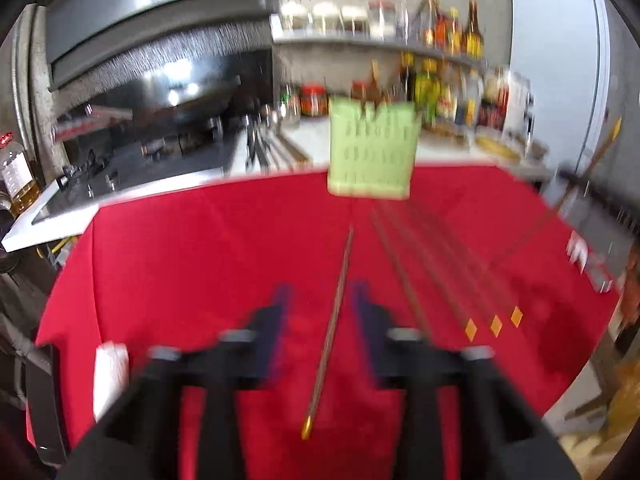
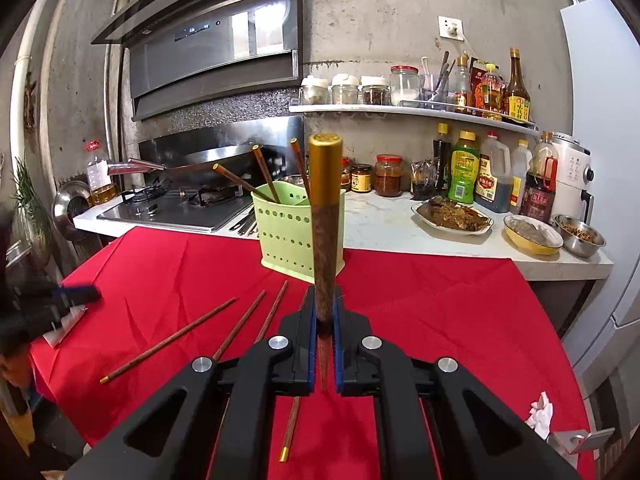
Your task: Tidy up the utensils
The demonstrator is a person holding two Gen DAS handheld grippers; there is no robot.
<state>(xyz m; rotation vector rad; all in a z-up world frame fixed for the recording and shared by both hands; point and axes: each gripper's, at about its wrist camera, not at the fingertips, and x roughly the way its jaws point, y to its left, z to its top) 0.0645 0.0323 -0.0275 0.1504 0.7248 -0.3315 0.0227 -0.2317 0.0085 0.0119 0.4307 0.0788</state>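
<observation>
Red cloth (image 2: 420, 300) is covering the table beside a kitchen counter (image 2: 380, 224); right gripper (image 2: 325, 312) is clamping a chopstick (image 2: 325, 216), left gripper (image 1: 320, 300) is gaping apart.

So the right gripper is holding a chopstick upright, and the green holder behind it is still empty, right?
Not quite. The right gripper does hold a chopstick upright, but the green holder is not empty: the right wrist view shows three chopsticks already standing in it.
</observation>
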